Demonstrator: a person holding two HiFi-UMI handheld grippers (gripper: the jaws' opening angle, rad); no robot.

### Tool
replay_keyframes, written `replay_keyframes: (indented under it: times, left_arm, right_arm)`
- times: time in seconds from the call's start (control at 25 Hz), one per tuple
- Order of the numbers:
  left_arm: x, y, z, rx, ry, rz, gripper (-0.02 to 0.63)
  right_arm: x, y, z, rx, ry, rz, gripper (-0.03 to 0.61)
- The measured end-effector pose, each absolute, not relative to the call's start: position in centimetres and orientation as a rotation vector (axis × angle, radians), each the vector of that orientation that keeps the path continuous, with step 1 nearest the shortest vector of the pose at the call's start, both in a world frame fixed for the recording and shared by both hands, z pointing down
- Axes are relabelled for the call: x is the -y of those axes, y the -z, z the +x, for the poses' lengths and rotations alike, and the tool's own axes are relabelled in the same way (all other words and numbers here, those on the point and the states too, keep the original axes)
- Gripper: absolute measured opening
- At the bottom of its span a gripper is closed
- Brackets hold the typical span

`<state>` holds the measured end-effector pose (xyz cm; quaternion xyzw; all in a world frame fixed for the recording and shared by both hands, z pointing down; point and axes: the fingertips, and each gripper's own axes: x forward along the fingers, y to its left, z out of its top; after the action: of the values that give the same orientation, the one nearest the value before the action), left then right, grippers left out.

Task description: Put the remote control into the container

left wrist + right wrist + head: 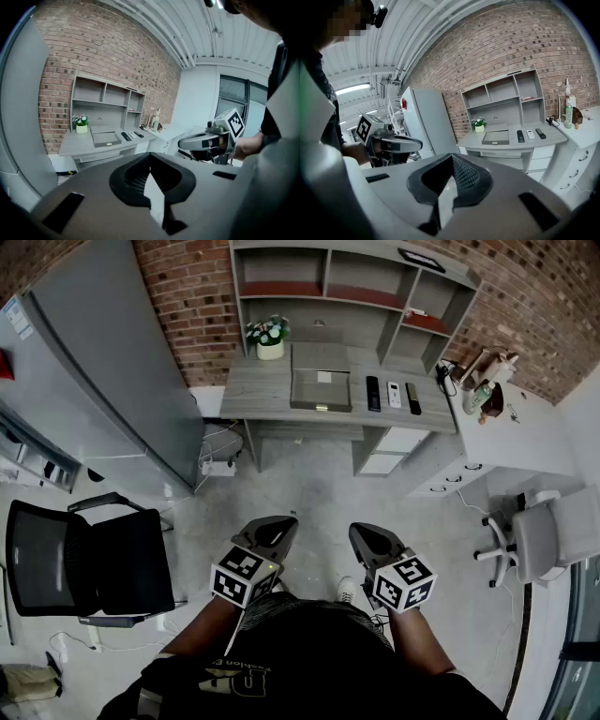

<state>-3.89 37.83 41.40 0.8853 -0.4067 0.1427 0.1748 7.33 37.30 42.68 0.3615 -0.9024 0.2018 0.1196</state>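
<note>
Three remote controls lie side by side on the grey desk (272, 390) far ahead: a black remote (373, 393), a white remote (394, 395) and another black remote (413, 397). To their left sits the container (321, 390), a shallow grey tray. In the right gripper view the same tray (496, 137) and remotes (529, 134) show small and distant. My left gripper (277, 527) and right gripper (364, 534) hover side by side over the floor, well short of the desk. Both are shut, jaws meeting at the tips with nothing between them.
A flower pot (269, 338) stands at the desk's back left, under a shelf unit (356, 282). A tall grey cabinet (103, 371) rises at the left, with a black office chair (84, 563) below it. A white desk (525, 442) and grey chair (553, 535) stand at the right.
</note>
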Motion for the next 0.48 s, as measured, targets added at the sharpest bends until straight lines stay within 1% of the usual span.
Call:
replay_keyframes:
  times: [0.48]
  left_arm:
    - [-38.2, -41.2, -6.7, 1.146, -0.403, 2.529, 0.006]
  right_arm:
    - [-38.1, -43.0, 5.1, 2.626, -0.610, 1.097, 0.006]
